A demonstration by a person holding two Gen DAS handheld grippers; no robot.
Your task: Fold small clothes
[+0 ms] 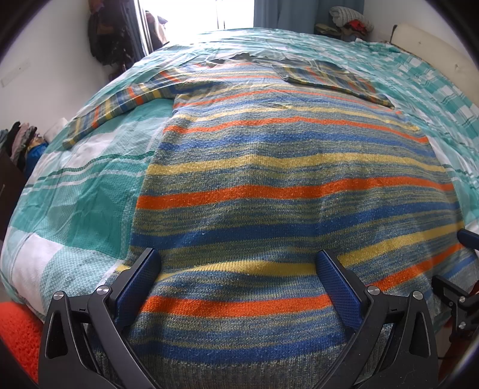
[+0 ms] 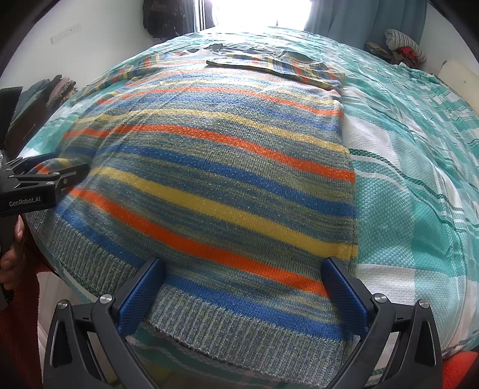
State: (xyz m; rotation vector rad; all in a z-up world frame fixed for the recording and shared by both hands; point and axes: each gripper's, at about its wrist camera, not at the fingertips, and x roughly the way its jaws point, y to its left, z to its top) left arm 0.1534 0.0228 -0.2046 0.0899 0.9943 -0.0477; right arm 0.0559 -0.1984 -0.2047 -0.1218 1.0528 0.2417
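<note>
A striped knit sweater (image 1: 284,167) in blue, orange, yellow and grey-green lies flat on a bed, its ribbed hem (image 2: 209,338) nearest me. One sleeve (image 1: 119,104) stretches out to the left. The other sleeve (image 1: 335,79) is folded across the chest near the collar. My left gripper (image 1: 238,260) is open at the hem's left part, where bunched knit rises between its blue-padded fingers. At the hem's right corner my right gripper (image 2: 244,266) is open, straddling the ribbing. A hand holds the left gripper (image 2: 45,176) at the left edge of the right wrist view.
A teal and white checked bedcover (image 2: 419,179) surrounds the sweater. A pile of clothes (image 1: 350,19) sits at the far right by the curtain. Dark bags (image 1: 110,33) hang on the left wall, with more clothes (image 1: 21,140) below. Red fabric (image 1: 18,329) shows at the bed's near edge.
</note>
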